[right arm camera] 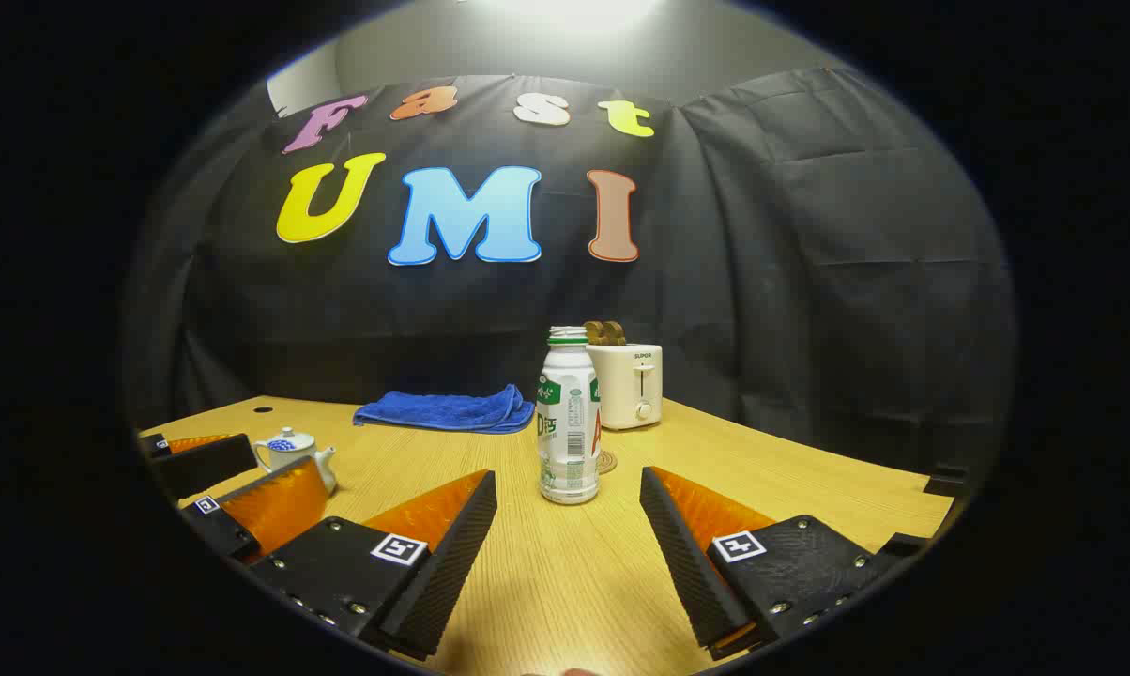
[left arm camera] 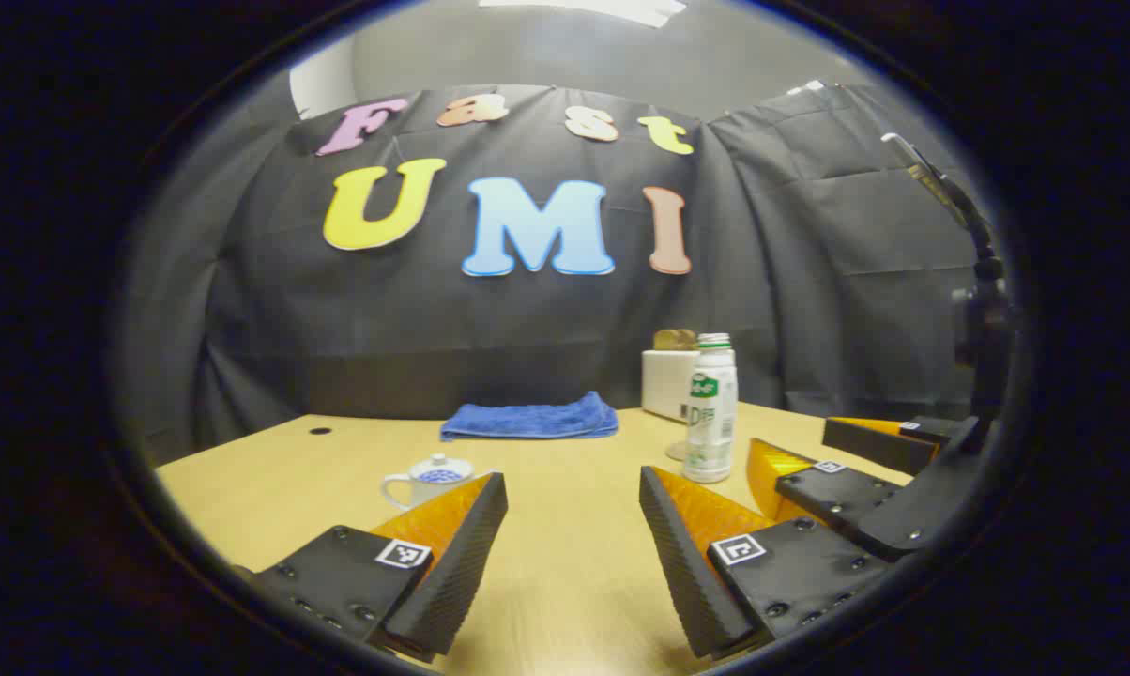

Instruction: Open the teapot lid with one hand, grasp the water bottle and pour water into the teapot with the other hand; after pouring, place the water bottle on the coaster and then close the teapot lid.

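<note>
Both claws sit low over the bench (right arm camera: 565, 582) with nothing between their fingers: my right claw (right arm camera: 567, 535) is spread wide, and my left claw (left arm camera: 572, 540) is spread just as wide. Straight ahead of the right claw, centred in its gap and a little beyond the fingertips, stands the water bottle (right arm camera: 568, 422), upright and apart from both fingers. I judge it a thin plastic body, light unless full, smooth and a bit slippery around the label, so I would close on the mid-body where the wall is straight and squeeze gently to avoid buckling it. Just behind the bottle I make out the edge of the coaster (right arm camera: 607, 462). Ahead of the left claw and off to its left, partly hidden by its left finger, sits the teapot (left arm camera: 426, 481) with its lid (left arm camera: 436, 462) on; in the right gripper view it lies beyond the left claw. It looks like glazed ceramic, hard, slick and breakable, and the small knob on top is the only sensible hold, taken lightly. Farther back lie a blue towel (right arm camera: 448, 410) and a toaster (right arm camera: 629, 383).
</note>
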The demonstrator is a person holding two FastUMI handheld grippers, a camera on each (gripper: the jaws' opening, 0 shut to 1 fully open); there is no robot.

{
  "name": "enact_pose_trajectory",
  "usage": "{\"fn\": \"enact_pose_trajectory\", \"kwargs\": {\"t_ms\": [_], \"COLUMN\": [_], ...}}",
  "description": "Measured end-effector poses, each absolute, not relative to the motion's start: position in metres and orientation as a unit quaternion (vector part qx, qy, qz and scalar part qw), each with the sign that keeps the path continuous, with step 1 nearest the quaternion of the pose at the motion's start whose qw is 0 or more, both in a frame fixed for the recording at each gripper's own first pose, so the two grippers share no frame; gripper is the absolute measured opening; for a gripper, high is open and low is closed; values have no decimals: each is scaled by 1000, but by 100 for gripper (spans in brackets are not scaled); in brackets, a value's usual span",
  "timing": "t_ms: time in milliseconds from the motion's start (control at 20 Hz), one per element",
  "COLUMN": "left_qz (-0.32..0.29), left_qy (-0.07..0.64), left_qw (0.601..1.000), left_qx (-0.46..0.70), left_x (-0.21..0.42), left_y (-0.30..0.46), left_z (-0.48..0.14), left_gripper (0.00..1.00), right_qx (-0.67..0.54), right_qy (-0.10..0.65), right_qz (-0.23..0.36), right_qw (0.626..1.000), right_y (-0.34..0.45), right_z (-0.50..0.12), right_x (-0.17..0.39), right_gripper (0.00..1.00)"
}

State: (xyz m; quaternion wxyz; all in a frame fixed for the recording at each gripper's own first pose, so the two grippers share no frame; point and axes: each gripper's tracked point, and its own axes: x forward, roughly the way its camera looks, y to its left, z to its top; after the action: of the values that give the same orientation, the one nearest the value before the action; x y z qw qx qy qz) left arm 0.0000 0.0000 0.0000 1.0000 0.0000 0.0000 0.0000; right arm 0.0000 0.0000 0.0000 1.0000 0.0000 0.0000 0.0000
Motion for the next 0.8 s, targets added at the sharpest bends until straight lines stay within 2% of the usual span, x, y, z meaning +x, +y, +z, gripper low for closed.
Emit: {"fn": "enact_pose_trajectory", "kwargs": {"t_ms": [100, 200, 250, 300, 350, 500, 550, 800], "left_qz": [0, 0, 0, 0, 0, 0, 0, -1], "left_qy": [0, 0, 0, 0, 0, 0, 0, -1], "left_qw": [1000, 1000, 1000, 1000, 1000, 1000, 1000, 1000], "left_qx": [0, 0, 0, 0, 0, 0, 0, 1], "left_x": [0, 0, 0, 0, 0, 0, 0, 0], "left_y": [0, 0, 0, 0, 0, 0, 0, 0], "left_z": [0, 0, 0, 0, 0, 0, 0, 1], "left_gripper": [63, 28, 12, 11, 8, 96, 100, 100], "right_qx": [1, -1, -1, -1, -1, -2, -3, -2], "right_qy": [-3, -1, -1, -2, -3, -5, -4, -1], "right_qz": [15, 74, 72, 68, 78, 100, 100, 61], "right_qw": [1000, 997, 997, 998, 997, 995, 995, 998], "right_y": [3, 24, 21, 16, 17, 24, 24, 13], "right_z": [3, 0, 1, 2, 2, 1, 1, 1], "right_x": [2, -2, 1, 2, 0, -4, -5, -2], "right_gripper": [94, 7, 2, 2, 3, 92, 99, 99]}}
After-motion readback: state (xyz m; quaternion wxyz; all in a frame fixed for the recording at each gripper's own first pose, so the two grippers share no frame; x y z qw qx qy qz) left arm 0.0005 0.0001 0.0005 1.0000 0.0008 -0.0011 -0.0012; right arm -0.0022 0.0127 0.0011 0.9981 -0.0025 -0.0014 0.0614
